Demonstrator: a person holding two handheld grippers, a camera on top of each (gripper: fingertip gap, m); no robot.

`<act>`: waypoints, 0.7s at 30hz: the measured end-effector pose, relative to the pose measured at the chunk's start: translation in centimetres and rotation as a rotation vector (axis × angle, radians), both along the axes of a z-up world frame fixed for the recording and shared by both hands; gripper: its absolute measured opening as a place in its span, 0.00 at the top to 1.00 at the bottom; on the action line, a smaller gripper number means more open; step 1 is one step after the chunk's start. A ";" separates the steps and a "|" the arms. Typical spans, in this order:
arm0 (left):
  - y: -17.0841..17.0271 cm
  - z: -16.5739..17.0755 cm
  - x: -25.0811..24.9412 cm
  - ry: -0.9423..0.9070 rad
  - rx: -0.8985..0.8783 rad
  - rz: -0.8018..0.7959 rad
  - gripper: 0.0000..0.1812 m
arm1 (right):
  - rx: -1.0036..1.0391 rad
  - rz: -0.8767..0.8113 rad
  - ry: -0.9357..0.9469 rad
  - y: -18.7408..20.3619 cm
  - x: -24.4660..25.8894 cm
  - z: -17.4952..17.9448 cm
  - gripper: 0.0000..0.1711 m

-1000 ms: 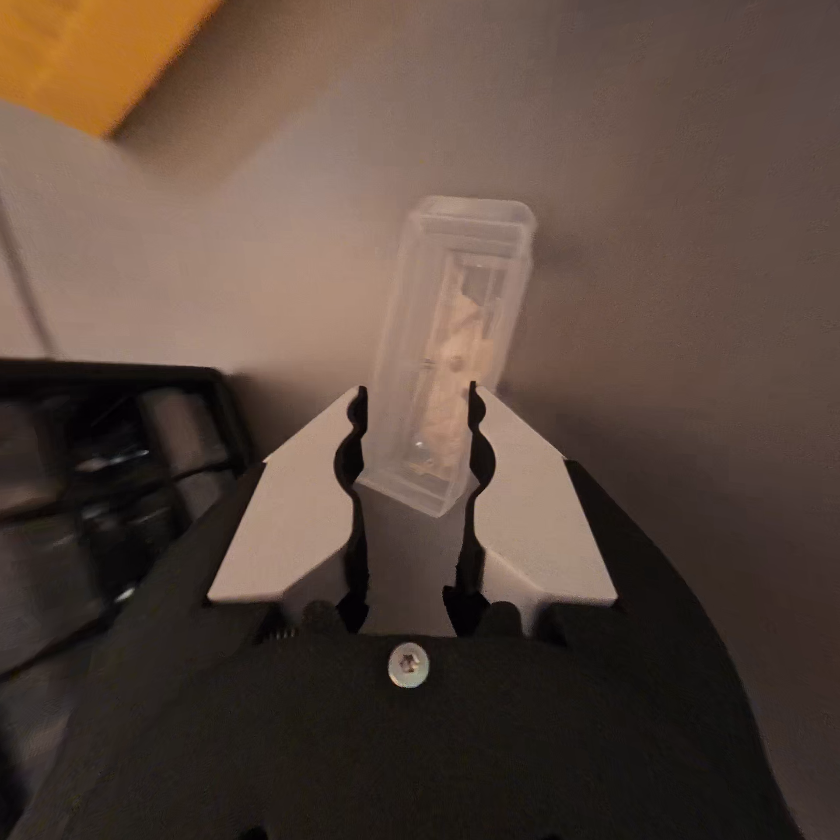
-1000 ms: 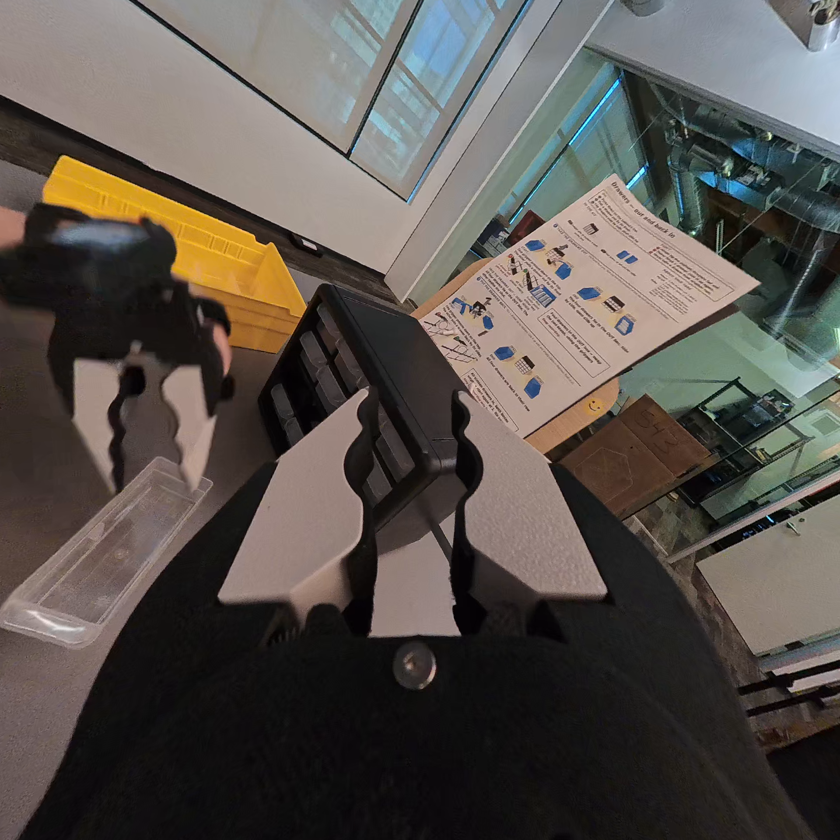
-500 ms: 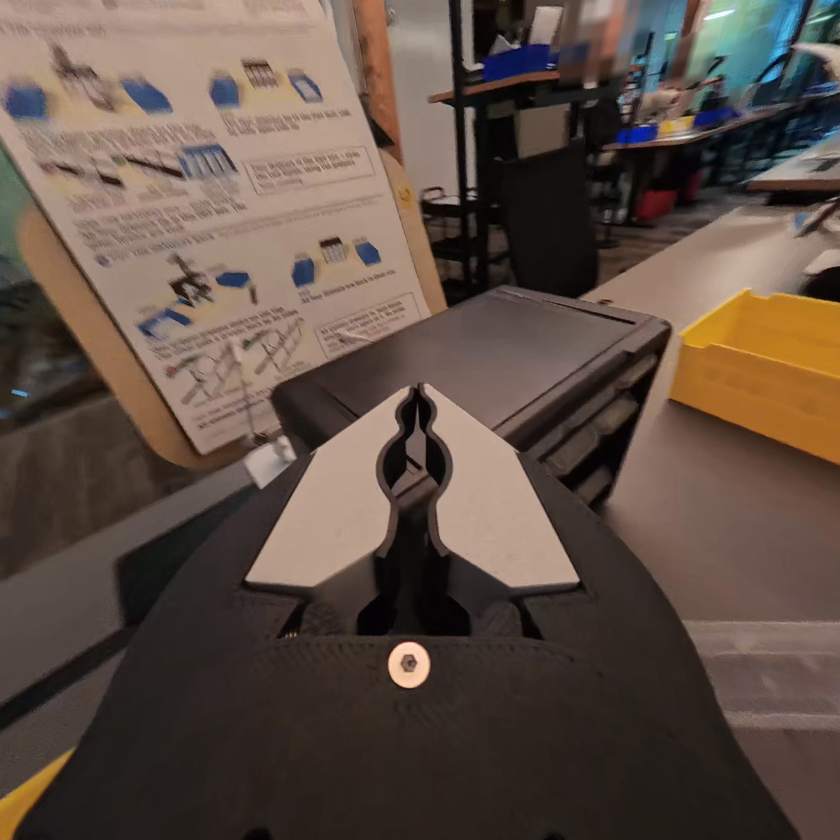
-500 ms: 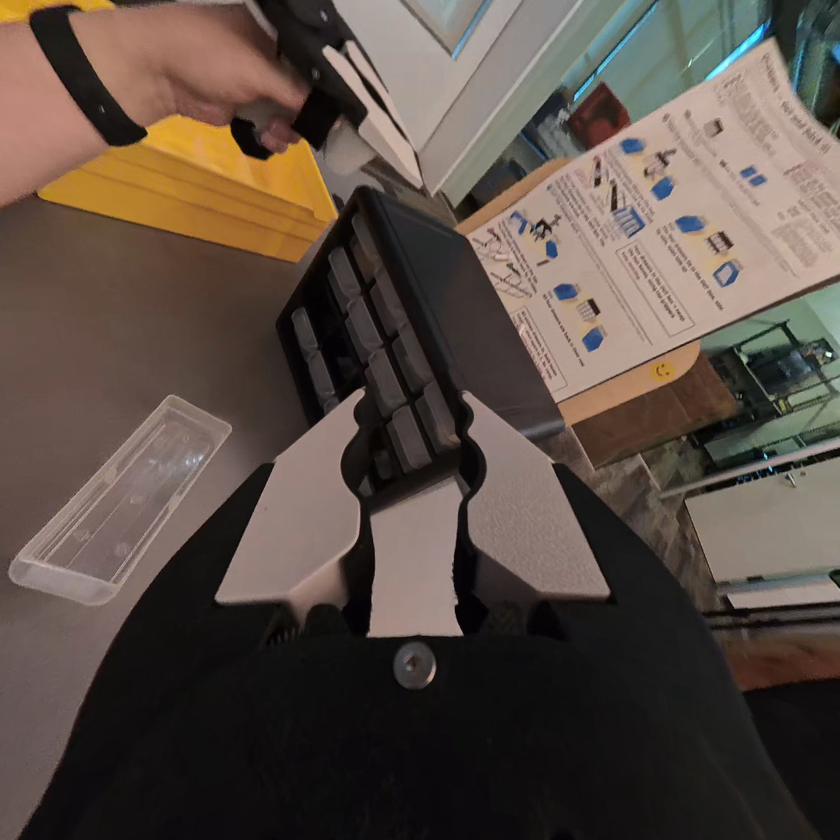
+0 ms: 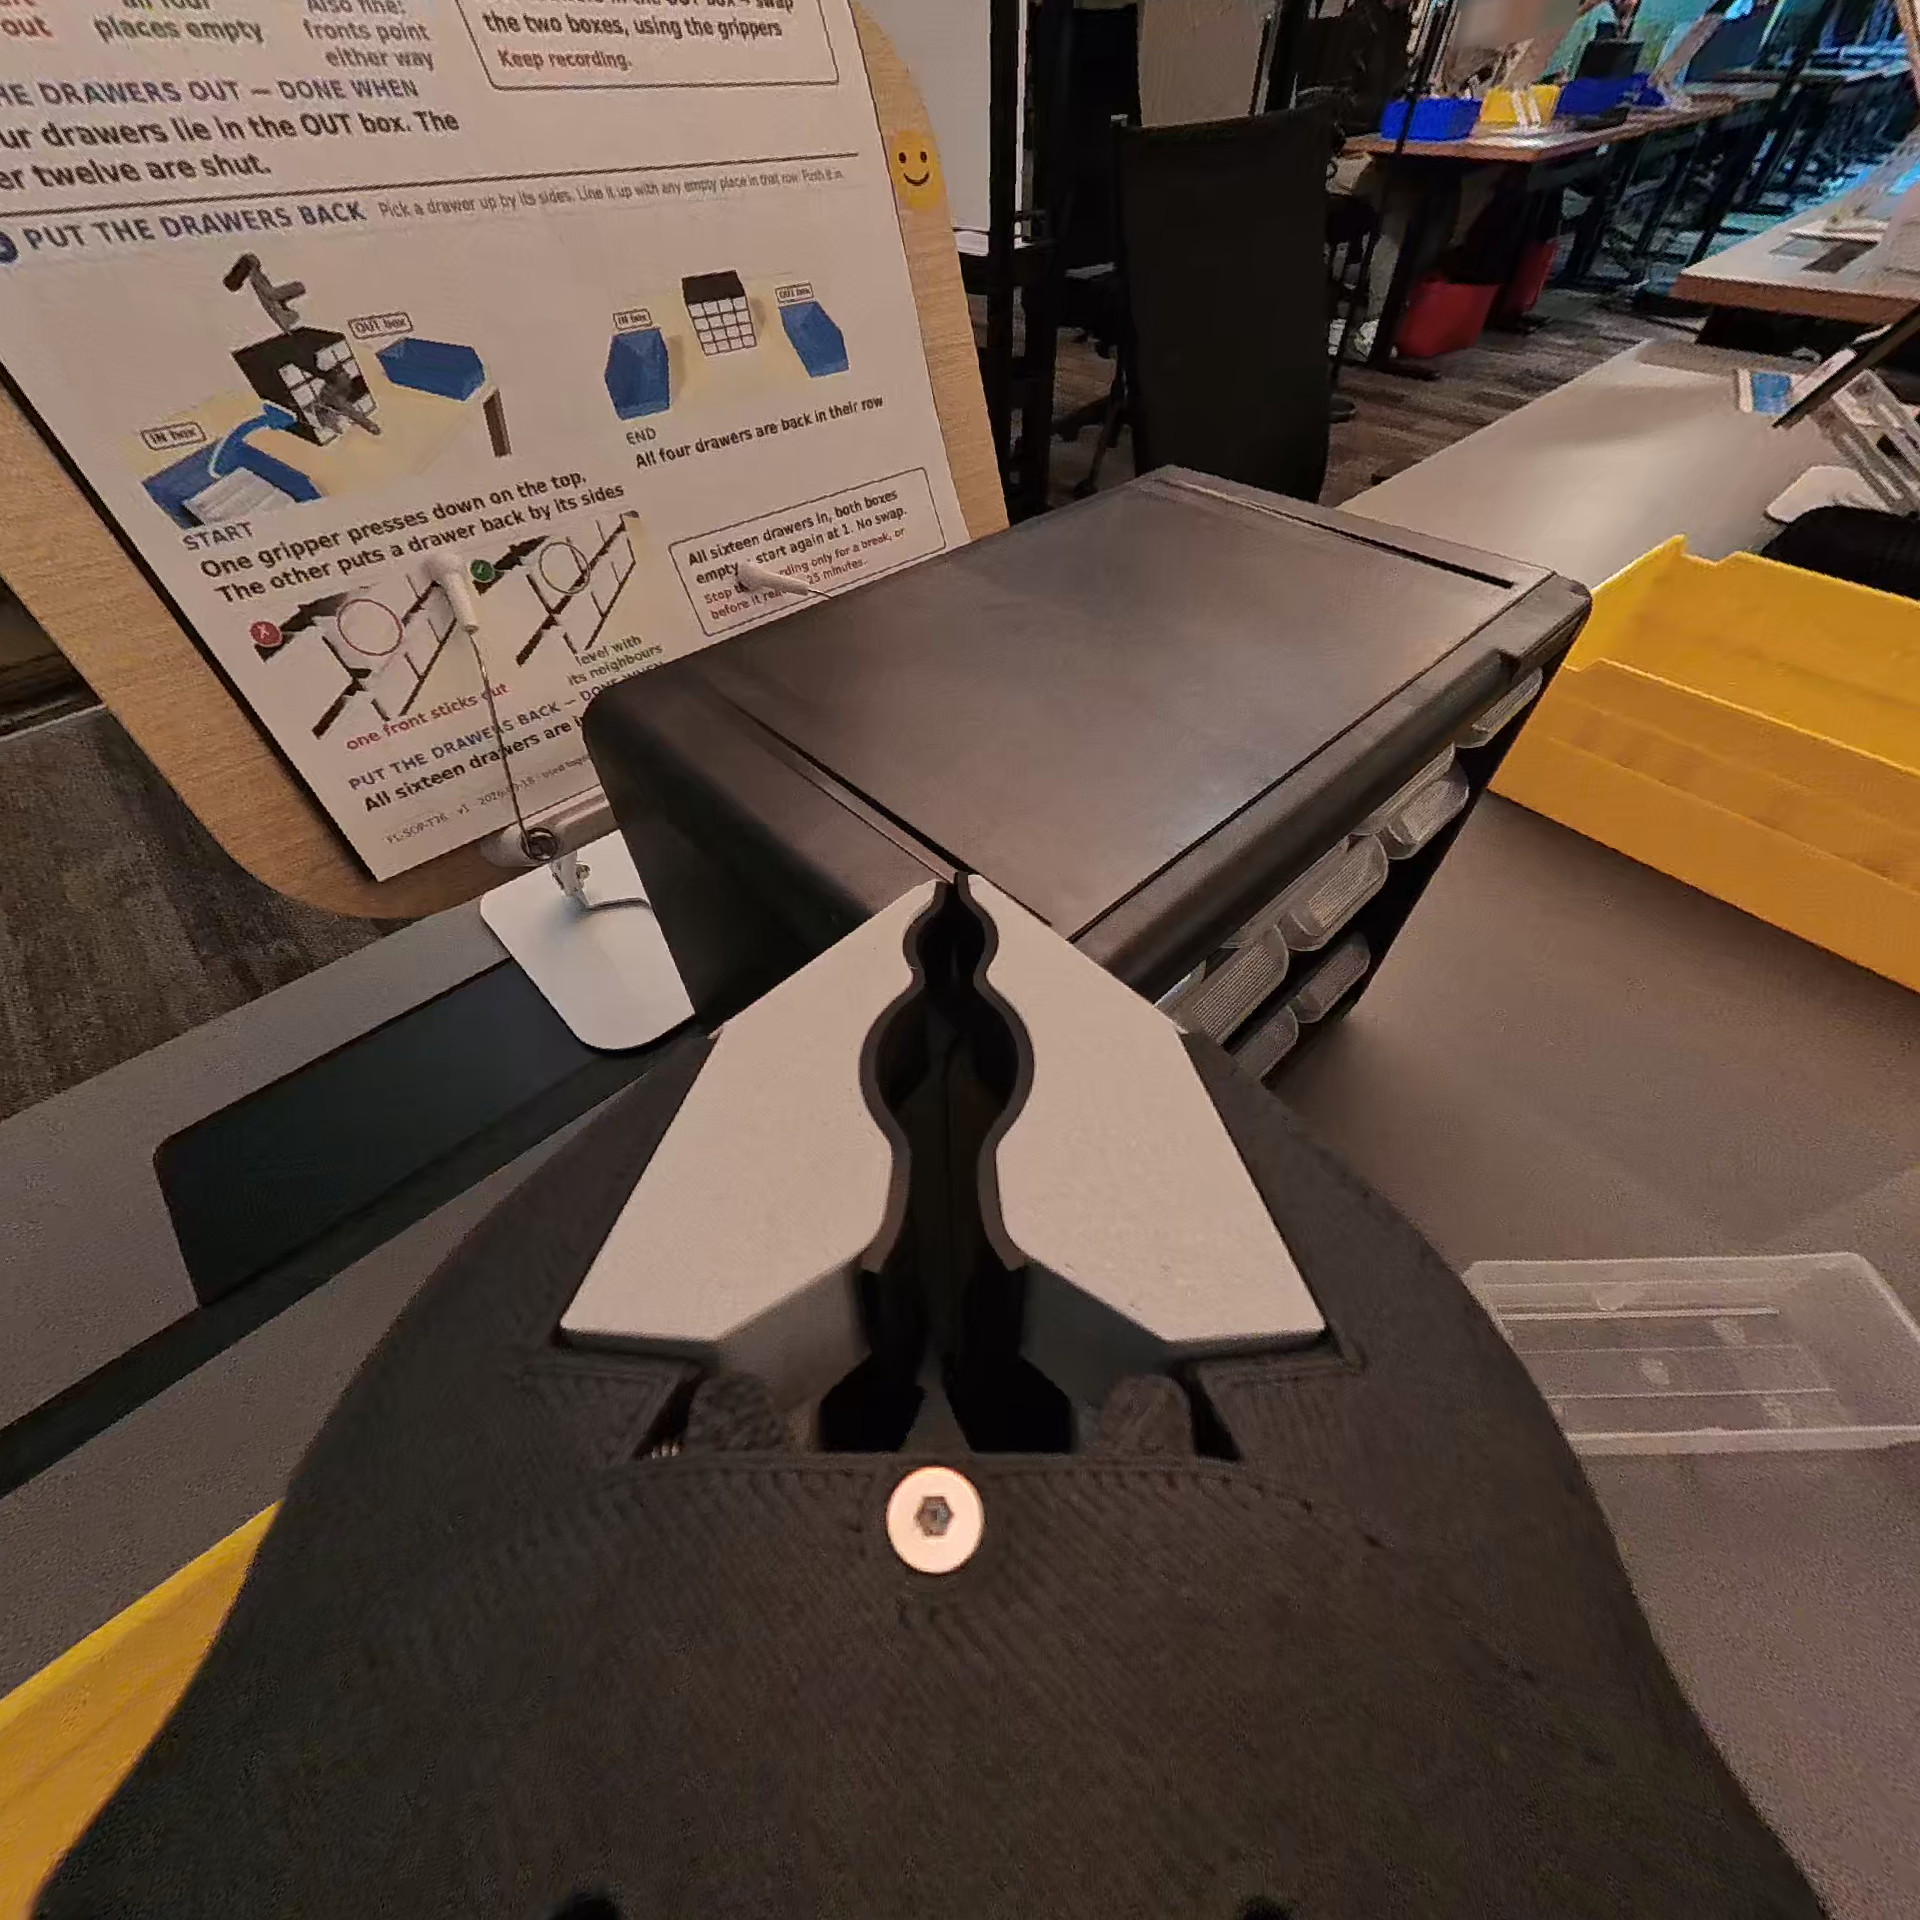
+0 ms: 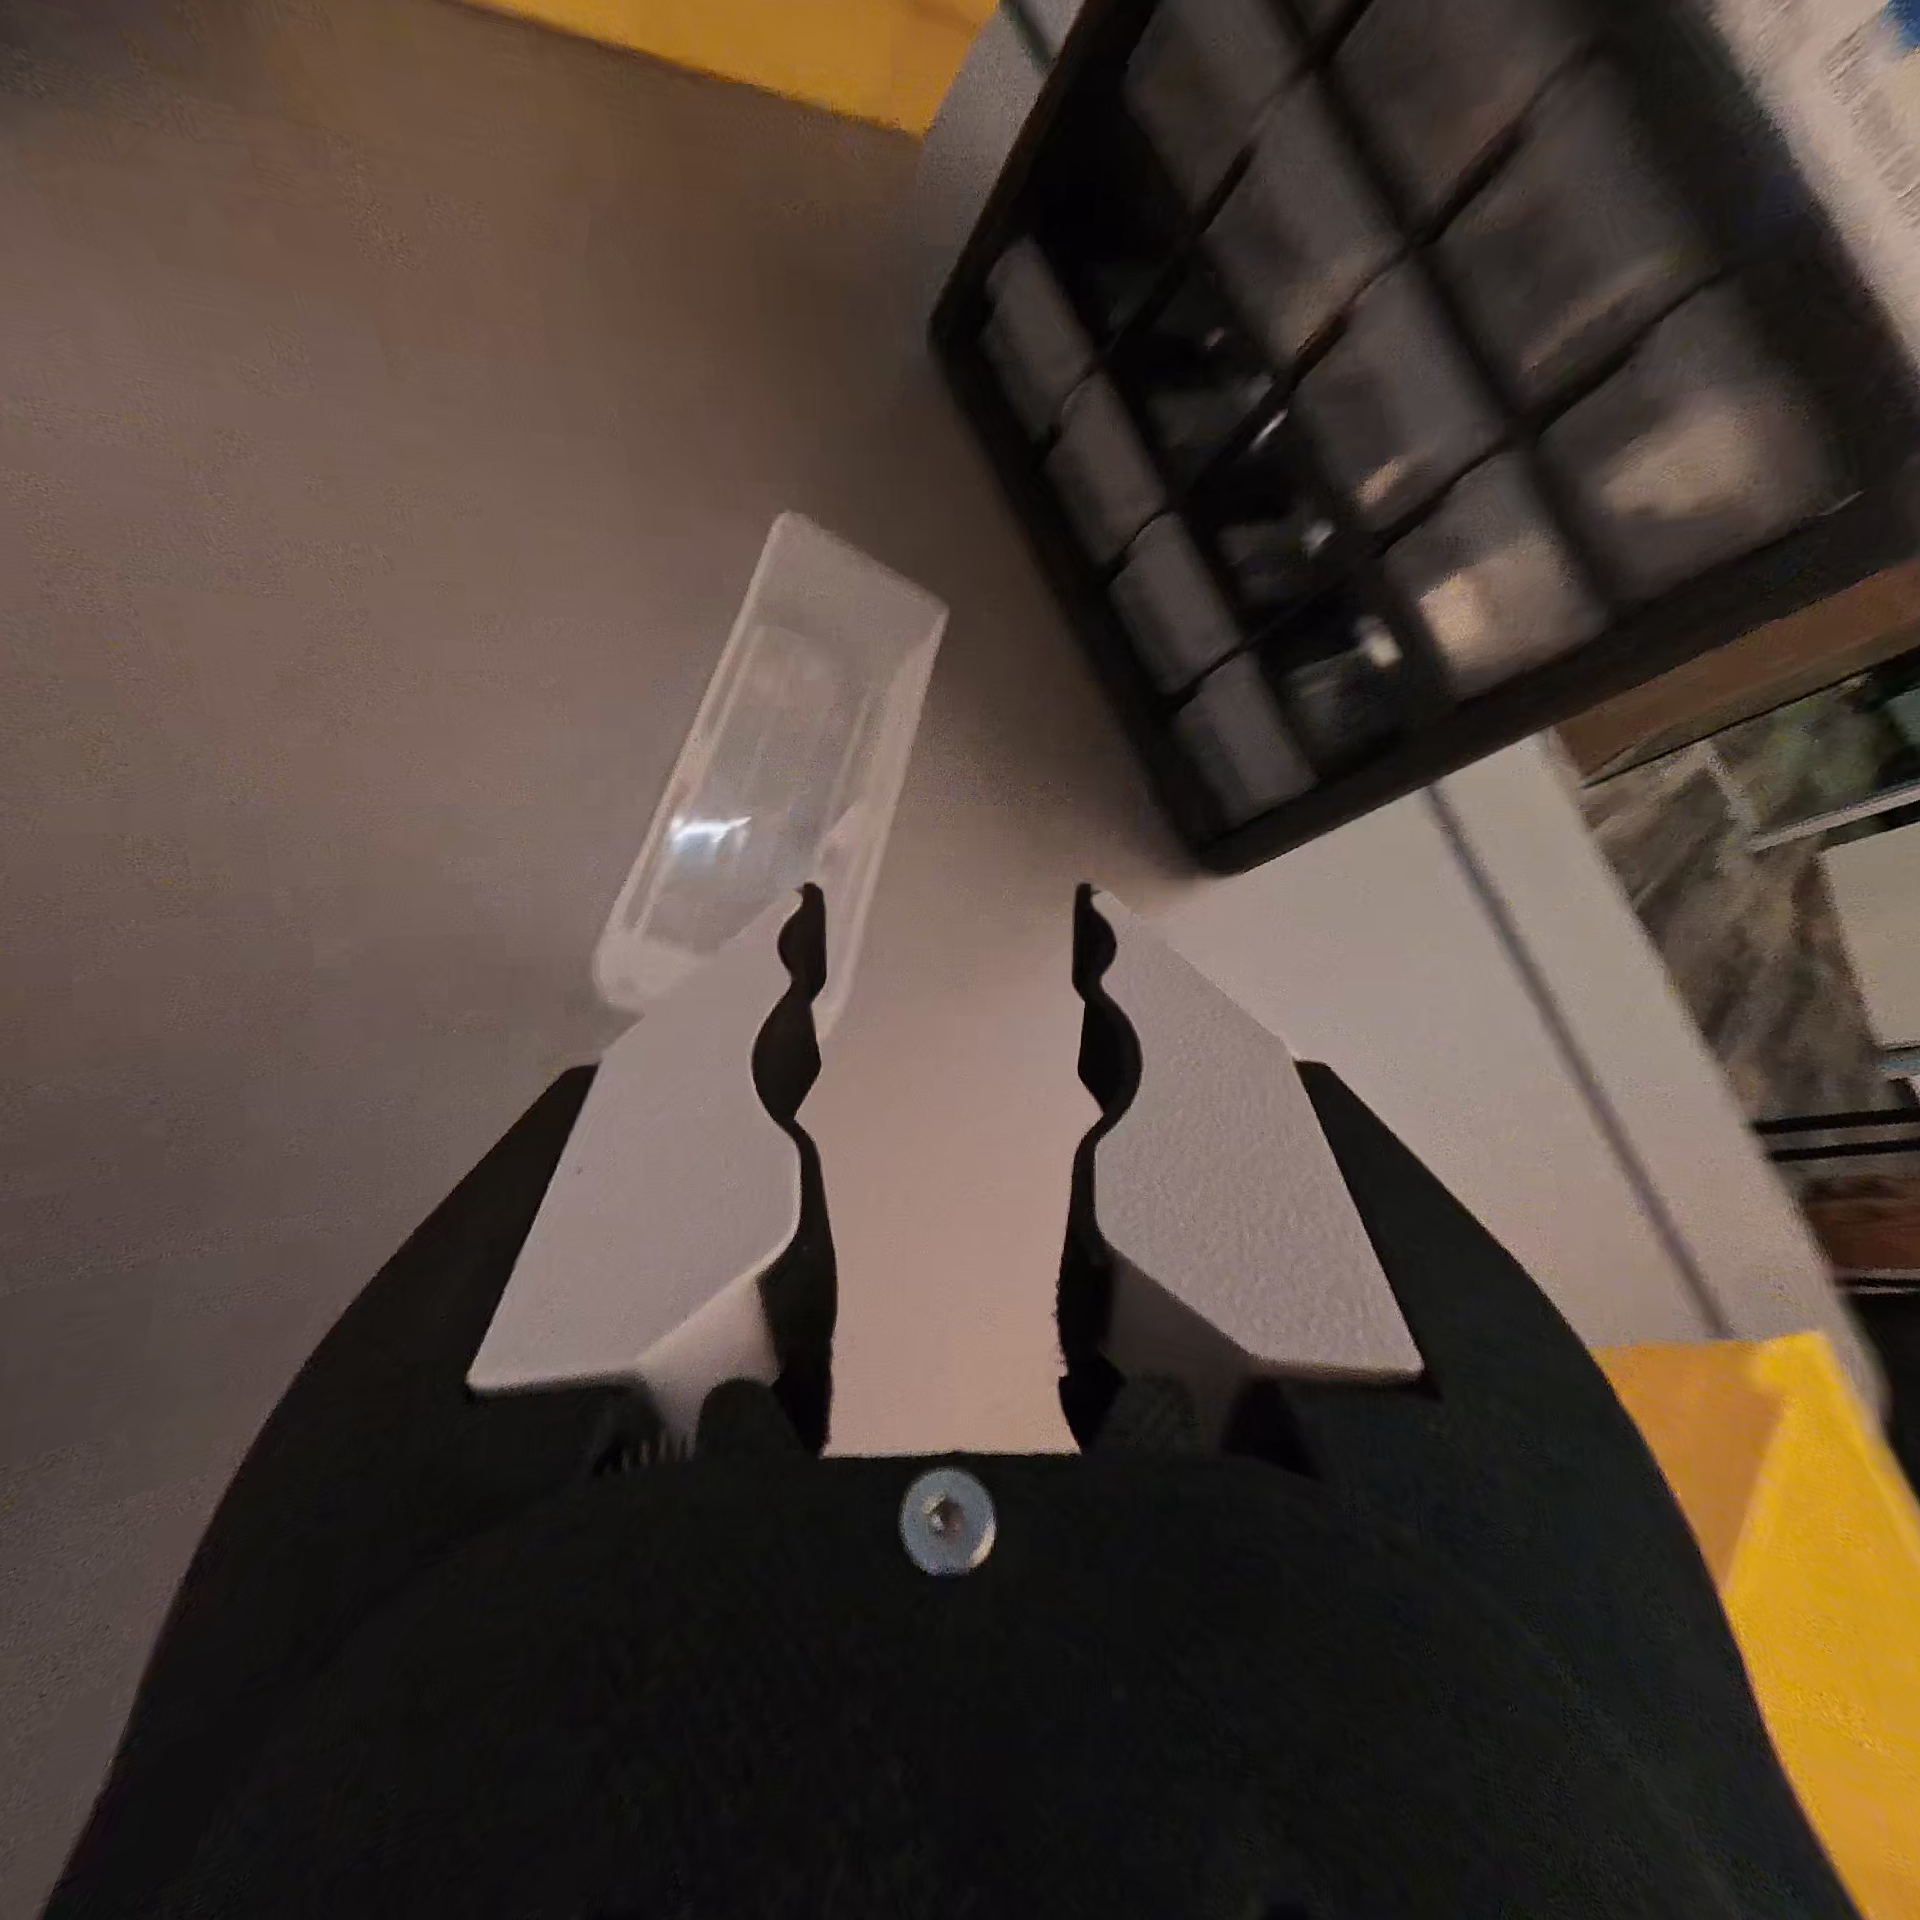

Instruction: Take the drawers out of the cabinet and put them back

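Lab workspace, long workbenches (image 5: 1558, 145), instruction poster (image 5: 436, 343)

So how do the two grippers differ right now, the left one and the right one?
The left gripper is shut with nothing between its tips; the right gripper is open. The left points at the black cabinet's top front edge, the right down at the table beside the loose clear drawer, which neither holds. Both have grey fingers on black bodies.

Drawer (image 6: 769, 748) on table (image 6: 312, 520), left of cabinet (image 6: 1455, 416).
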State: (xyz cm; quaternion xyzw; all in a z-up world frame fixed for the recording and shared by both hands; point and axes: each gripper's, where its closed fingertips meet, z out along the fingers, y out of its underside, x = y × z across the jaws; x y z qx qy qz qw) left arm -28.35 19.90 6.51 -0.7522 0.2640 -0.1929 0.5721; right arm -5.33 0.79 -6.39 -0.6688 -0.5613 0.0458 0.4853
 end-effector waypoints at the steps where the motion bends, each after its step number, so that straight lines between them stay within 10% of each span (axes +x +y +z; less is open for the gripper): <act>1: 0.0 0.0 0.0 -0.007 -0.005 -0.005 1.00 | -0.044 -0.010 0.016 -0.7 0.4 -1.0 0.73; 6: -0.1 0.0 0.0 -0.034 -0.011 -0.028 1.00 | -0.202 0.054 0.182 -4.3 0.6 -1.7 0.76; 21: -0.1 0.0 0.0 -0.040 -0.012 -0.025 1.00 | 0.104 0.224 -0.285 -3.8 -4.0 -6.0 0.78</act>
